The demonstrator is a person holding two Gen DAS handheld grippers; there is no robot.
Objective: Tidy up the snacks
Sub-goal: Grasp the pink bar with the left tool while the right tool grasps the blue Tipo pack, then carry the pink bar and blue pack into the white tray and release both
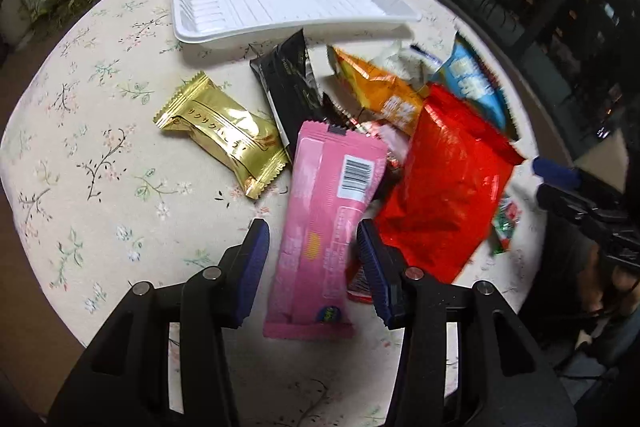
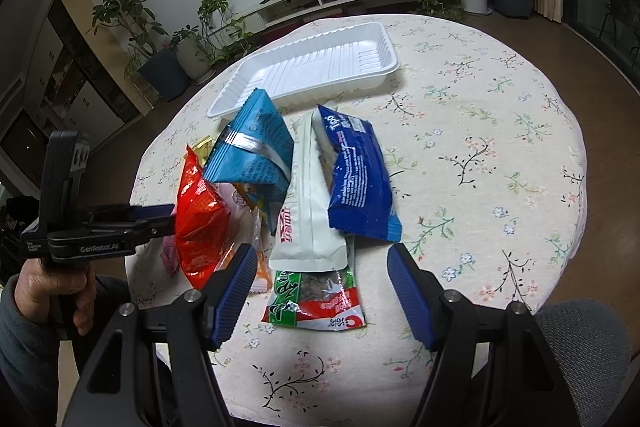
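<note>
Your left hand-held gripper (image 1: 312, 259) straddles pink packet (image 1: 324, 223), pads near its sides, contact unclear. Packet's long axis runs away from you toward empty white tray (image 1: 296, 27) at table's far edge. Right hand-held gripper (image 2: 322, 285) released, hovering over seed packet (image 2: 316, 301). Red bag (image 1: 444, 195) crowds pink packet's right; open cloth left.

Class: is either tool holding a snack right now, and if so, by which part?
Neither. The pink packet lies between the left tool's pads, with a gap showing on one side. The right tool stands open and empty.
</note>
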